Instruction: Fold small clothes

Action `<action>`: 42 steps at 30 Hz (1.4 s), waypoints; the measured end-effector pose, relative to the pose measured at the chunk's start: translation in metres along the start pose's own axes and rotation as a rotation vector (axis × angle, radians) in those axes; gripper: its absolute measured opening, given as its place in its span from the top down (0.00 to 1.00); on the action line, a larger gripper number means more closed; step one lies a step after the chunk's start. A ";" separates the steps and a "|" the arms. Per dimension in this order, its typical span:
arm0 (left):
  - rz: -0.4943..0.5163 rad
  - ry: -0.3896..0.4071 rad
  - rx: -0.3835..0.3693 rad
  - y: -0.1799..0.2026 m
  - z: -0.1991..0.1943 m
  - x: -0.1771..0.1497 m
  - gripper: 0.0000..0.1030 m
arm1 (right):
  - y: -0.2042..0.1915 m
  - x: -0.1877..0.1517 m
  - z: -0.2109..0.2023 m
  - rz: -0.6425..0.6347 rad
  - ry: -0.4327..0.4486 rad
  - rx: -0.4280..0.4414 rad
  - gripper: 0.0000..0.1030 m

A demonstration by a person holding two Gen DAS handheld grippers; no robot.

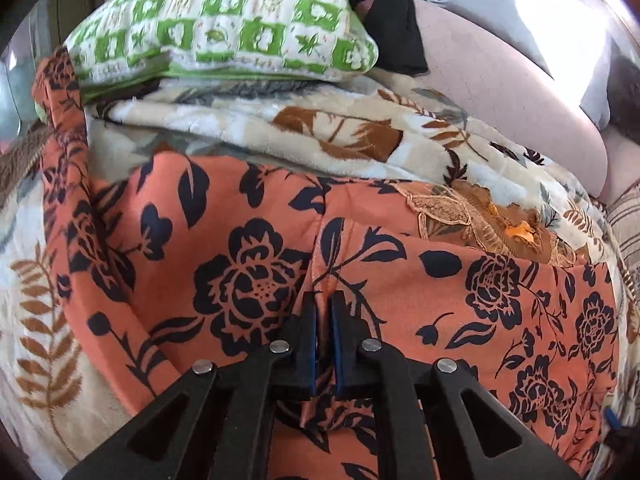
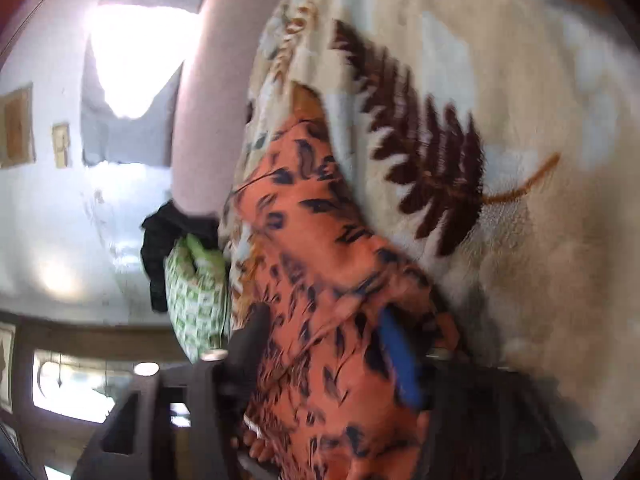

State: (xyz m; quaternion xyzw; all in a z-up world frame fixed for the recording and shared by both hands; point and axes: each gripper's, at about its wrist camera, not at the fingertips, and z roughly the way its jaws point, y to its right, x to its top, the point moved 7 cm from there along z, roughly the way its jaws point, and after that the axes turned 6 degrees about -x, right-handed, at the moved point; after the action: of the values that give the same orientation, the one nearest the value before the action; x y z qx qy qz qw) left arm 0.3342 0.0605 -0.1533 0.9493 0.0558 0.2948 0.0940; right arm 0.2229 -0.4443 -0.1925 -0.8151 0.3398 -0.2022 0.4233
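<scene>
On leaf-print blanket, orange floral garment.

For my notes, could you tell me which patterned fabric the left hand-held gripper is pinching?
The orange garment with black flowers, not the leaf blanket or green pillow.

Sunlit pale wall — leaf-print blanket.

Two grippers, one closed, one wide

The left gripper comes up from 6 o'clock and points to 12 o'clock, its jaws almost together and pinching a fold of the orange floral cloth. The right gripper also points to 12 o'clock, blurred, jaws wide apart with cloth between them.
</scene>
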 end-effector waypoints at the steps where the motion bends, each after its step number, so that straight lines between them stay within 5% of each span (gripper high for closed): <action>1: 0.008 0.008 0.003 0.003 -0.003 0.000 0.93 | -0.007 0.004 -0.009 -0.043 0.009 -0.014 0.17; 5: 0.016 -0.002 0.010 -0.001 0.006 -0.004 0.92 | -0.034 0.048 -0.023 -0.196 0.088 -0.051 0.17; 12: 0.032 -0.009 0.007 -0.001 0.008 0.001 0.92 | -0.039 0.115 0.075 -0.363 -0.043 -0.263 0.24; 14: 0.058 -0.004 0.016 0.001 0.009 0.002 0.92 | -0.044 0.114 0.087 -0.441 -0.055 -0.309 0.41; 15: 0.069 0.003 0.025 0.002 0.008 0.003 0.92 | -0.044 0.112 0.089 -0.496 -0.065 -0.336 0.58; 16: 0.071 0.017 0.028 0.003 0.005 0.005 0.92 | -0.049 0.107 0.091 -0.557 -0.078 -0.387 0.92; 20: 0.093 0.057 0.098 0.000 0.008 0.010 0.92 | -0.071 0.109 0.074 -0.761 0.125 -0.589 0.92; 22: 0.088 0.034 0.100 -0.004 0.019 0.006 0.91 | -0.050 0.118 0.088 -0.751 0.102 -0.677 0.92; 28: 0.085 0.078 0.067 0.000 -0.009 0.017 0.91 | -0.055 0.127 0.044 -0.599 0.216 -0.559 0.88; 31: 0.099 0.095 0.012 0.009 -0.028 0.010 0.88 | -0.090 0.094 0.026 -0.551 0.139 -0.312 0.88; 32: 0.105 0.085 0.013 0.010 -0.026 0.006 0.85 | -0.097 0.078 0.024 -0.528 0.078 -0.215 0.88; 34: 0.077 -0.020 0.006 0.007 -0.006 -0.008 0.53 | -0.097 0.046 0.030 -0.499 -0.035 -0.096 0.86; 35: 0.046 -0.103 -0.013 0.003 0.010 -0.019 0.51 | -0.085 0.036 0.038 -0.474 -0.072 -0.110 0.83; 37: 0.088 -0.054 0.004 0.007 0.000 -0.014 0.51 | -0.031 0.028 0.070 -0.377 -0.171 -0.284 0.69; 40: 0.077 -0.028 -0.105 0.011 -0.038 -0.004 0.51 | -0.024 0.030 0.057 -0.286 -0.109 -0.242 0.73; 42: 0.056 0.069 -0.132 -0.003 -0.074 0.008 0.37 | -0.045 0.024 0.036 -0.369 -0.014 -0.252 0.41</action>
State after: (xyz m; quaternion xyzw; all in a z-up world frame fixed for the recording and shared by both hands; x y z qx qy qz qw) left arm 0.2988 0.0754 -0.0898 0.9315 0.0129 0.3328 0.1461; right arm 0.2792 -0.4233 -0.1742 -0.9113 0.2044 -0.2268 0.2762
